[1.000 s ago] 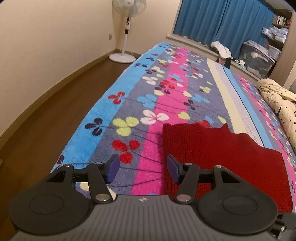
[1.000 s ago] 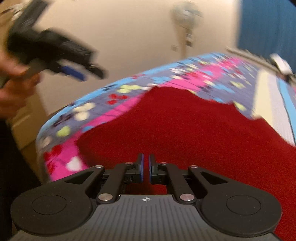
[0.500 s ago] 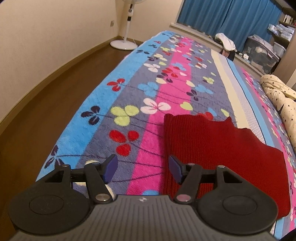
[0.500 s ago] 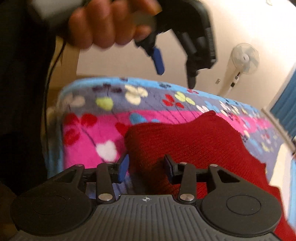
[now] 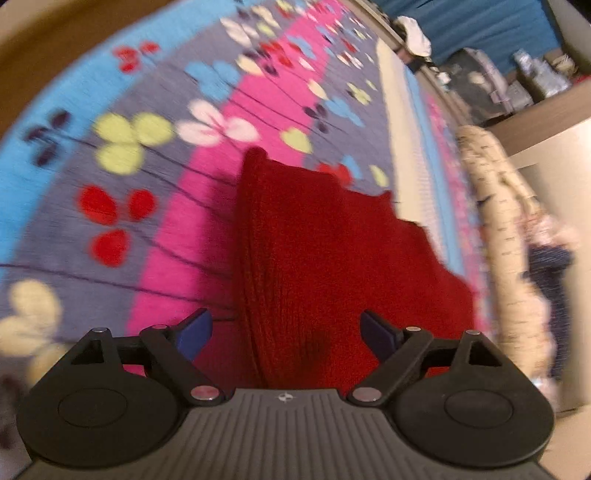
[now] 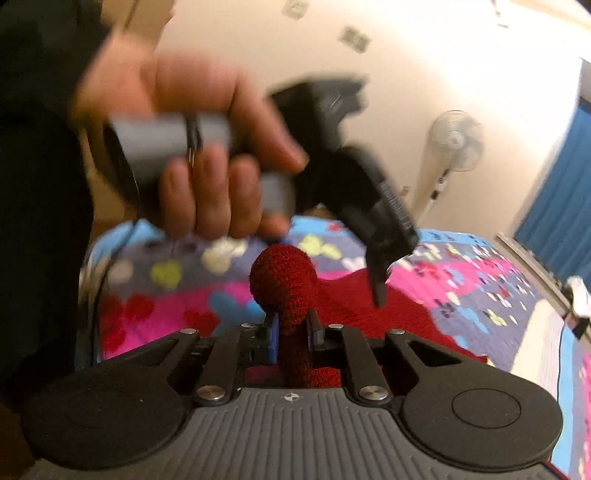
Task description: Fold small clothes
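Observation:
A red knitted garment point(image 5: 332, 251) lies on the flowered bedspread point(image 5: 147, 155). My left gripper point(image 5: 286, 334) is open, its jaws spread wide over the garment's near left edge. My right gripper point(image 6: 291, 328) is shut on a bunched fold of the red garment point(image 6: 284, 280), which bulges up above the fingertips. In the right wrist view the left gripper point(image 6: 369, 236) hangs above the cloth, held in a hand, blurred by motion.
A cream quilt with dark stars point(image 5: 495, 206) lies along the right side of the bed. Blue curtains point(image 5: 491, 26), storage boxes point(image 5: 476, 85) and a standing fan point(image 6: 454, 147) are at the far end. The wooden floor point(image 5: 48, 33) runs along the left.
My right gripper has closed on a corner of the red garment and lifted a bunch of it. My left gripper has dropped closer over the garment's left edge, still open.

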Available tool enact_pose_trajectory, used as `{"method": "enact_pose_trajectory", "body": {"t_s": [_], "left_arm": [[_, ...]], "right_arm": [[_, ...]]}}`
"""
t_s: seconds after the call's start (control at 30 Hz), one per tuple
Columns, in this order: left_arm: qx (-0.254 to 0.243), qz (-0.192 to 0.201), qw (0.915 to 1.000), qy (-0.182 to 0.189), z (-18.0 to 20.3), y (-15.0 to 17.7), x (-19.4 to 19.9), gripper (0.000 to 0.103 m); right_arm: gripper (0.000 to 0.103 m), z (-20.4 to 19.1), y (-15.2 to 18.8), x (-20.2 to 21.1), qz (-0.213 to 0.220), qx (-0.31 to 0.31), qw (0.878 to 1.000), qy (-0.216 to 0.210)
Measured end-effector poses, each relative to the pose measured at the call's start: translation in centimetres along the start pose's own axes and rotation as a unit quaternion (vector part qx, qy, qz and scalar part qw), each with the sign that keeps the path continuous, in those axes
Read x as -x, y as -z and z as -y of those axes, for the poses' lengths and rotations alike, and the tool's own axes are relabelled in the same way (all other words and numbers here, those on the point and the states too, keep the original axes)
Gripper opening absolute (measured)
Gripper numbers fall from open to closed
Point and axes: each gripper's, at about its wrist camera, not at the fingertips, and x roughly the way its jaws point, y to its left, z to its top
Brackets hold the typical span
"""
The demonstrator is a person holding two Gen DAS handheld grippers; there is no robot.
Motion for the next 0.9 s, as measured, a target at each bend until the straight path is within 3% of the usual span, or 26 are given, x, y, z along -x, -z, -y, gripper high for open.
{"method": "enact_pose_trajectory", "body": {"t_s": [0.17, 0.27, 0.33, 0.4, 0.5, 0.6, 0.7, 0.83, 0.9], "left_arm": [[0.008, -0.009, 0.9985, 0.054, -0.7, -2.7, -2.4, 0.090], [0.005, -0.022, 0.9984, 0.052, -0.5, -3.7, -4.2, 0.087], [0.009, -0.025, 0.9989, 0.039, -0.5, -4.1, -5.2, 0.075], [0.006, -0.027, 0.9986, 0.045, -0.2, -4.2, -5.6, 0.043], [-0.035, -0.002, 0.9985, 0.043, 1.1, -3.8, -4.5, 0.027], [-0.026, 0.029, 0.9960, 0.080, 0.9, -3.6, -1.8, 0.024], [-0.027, 0.092, 0.9877, 0.123, 0.7, -3.0, 2.2, 0.023], [-0.012, 0.162, 0.9716, 0.172, -0.1, -1.4, 7.2, 0.023], [-0.005, 0.163, 0.9737, 0.159, 0.1, -0.6, 7.5, 0.023]], "right_arm": [[0.014, 1.2, -0.4, 1.4, 0.014, -0.032, 0.999, 0.009], [0.014, 1.5, -0.4, 2.2, 0.025, -0.052, 0.998, 0.013], [0.014, 1.9, -0.2, 2.7, 0.035, -0.063, 0.997, 0.015], [0.014, 2.1, 0.1, 2.9, 0.043, -0.073, 0.996, 0.015], [0.014, 1.6, 0.6, 2.9, 0.041, -0.074, 0.996, 0.012], [0.014, 0.6, 0.1, 3.2, 0.049, -0.063, 0.997, 0.013], [0.014, 0.2, -2.0, 4.7, 0.077, -0.106, 0.991, 0.022], [0.014, 0.3, -4.4, 7.5, 0.143, -0.188, 0.971, 0.023], [0.014, 0.9, -4.2, 8.3, 0.151, -0.243, 0.958, 0.014]]}}
